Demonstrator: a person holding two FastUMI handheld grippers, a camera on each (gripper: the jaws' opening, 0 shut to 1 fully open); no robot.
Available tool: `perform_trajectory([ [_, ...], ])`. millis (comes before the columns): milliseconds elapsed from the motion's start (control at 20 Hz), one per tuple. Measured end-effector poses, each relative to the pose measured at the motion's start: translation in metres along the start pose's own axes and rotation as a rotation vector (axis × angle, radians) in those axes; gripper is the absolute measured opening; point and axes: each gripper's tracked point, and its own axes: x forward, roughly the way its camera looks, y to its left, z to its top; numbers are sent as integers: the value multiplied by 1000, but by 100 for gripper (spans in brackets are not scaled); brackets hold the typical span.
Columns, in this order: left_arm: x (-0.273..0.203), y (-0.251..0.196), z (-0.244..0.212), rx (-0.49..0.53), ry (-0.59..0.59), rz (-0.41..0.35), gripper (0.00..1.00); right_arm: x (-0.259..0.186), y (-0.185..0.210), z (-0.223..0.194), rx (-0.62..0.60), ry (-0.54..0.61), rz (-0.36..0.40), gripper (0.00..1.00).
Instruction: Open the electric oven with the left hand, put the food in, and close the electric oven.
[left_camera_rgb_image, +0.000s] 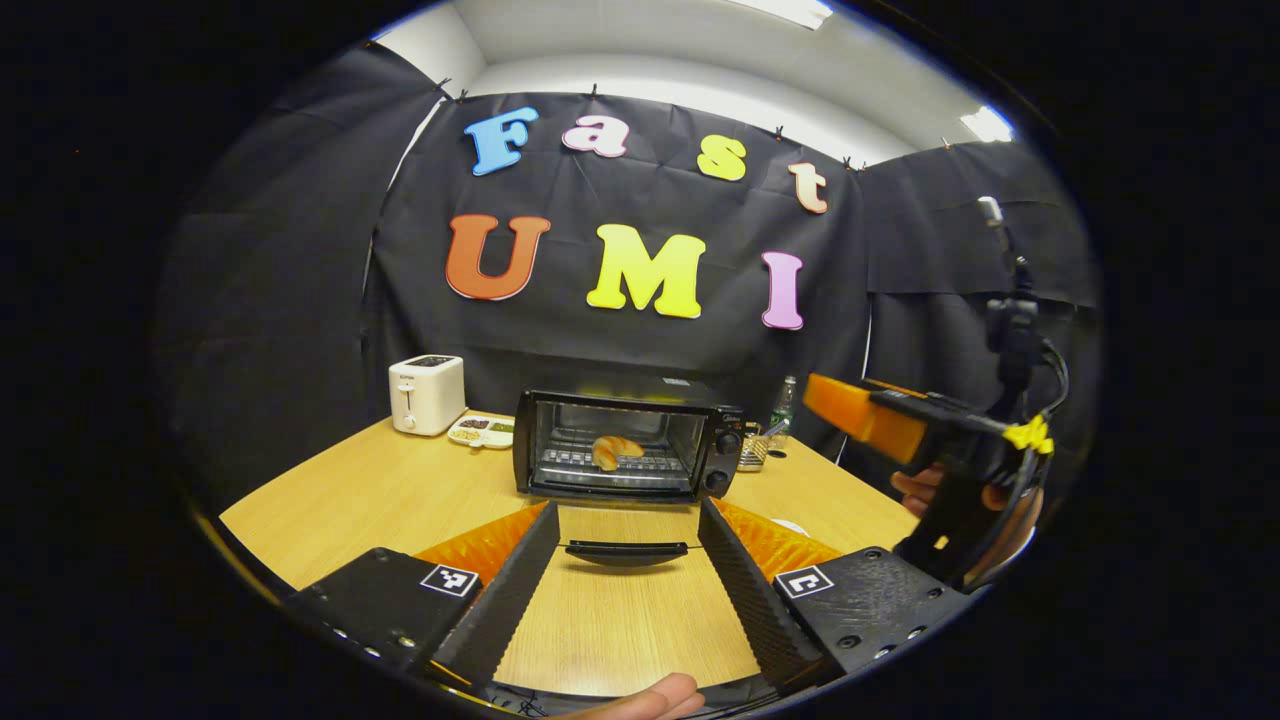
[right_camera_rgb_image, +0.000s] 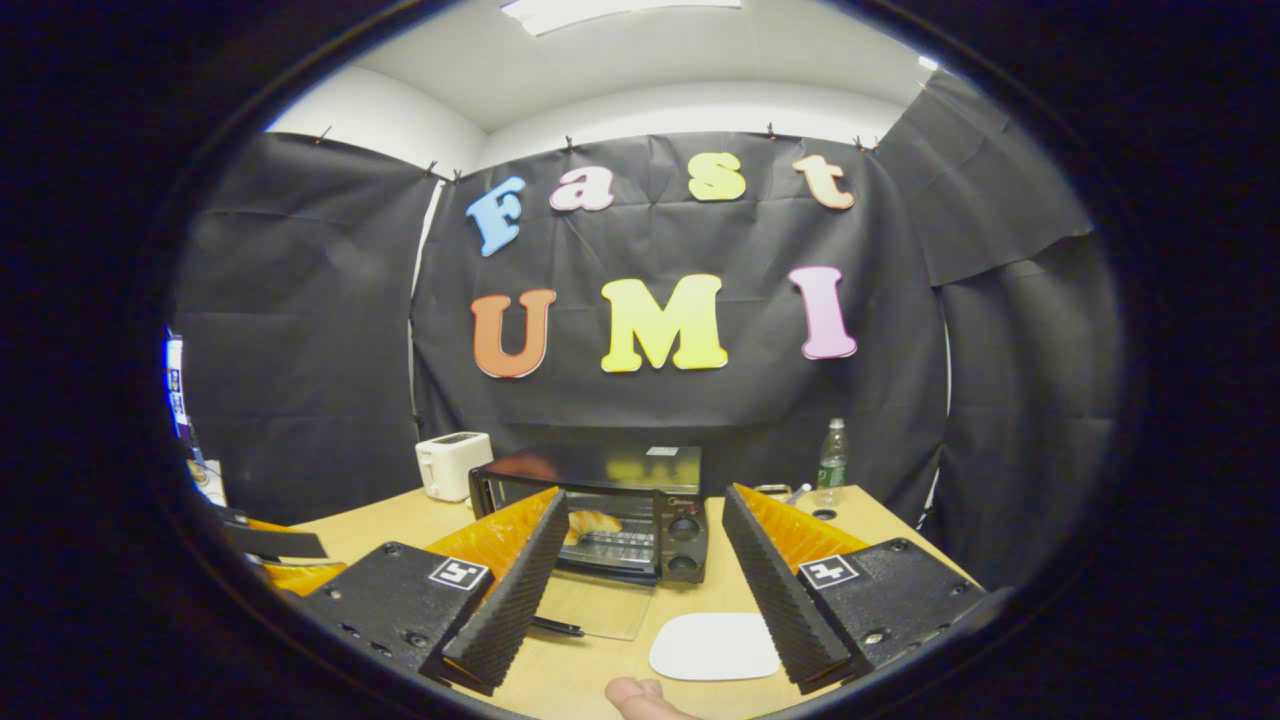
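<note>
Wooden table spans the lower half of both views. Electric oven sits frame centre in the left gripper view, door dropped flat open, door handle lying between the left gripper fingers, no contact visible. Left gripper jaws wide, empty. Right gripper low centre in the right gripper view, jaws wide, empty; also seen at right edge of the left gripper view. White plate bare, bottom centre, right gripper view. White toaster left of oven. Bread lies on the oven rack inside.
</note>
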Motion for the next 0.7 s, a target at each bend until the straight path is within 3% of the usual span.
perform_trajectory([
  [250, 53, -10, -60, 36, 175, -4, 92, -57, -49, 35, 23, -65, -56, 98],
  [500, 85, -6, -118, 31, 345, 22, 93, -100, -78, 42, 39, -78, -74, 96],
  [700, 98, 10, -131, 28, 373, 72, 93, -126, -100, 50, 30, -121, -78, 96],
])
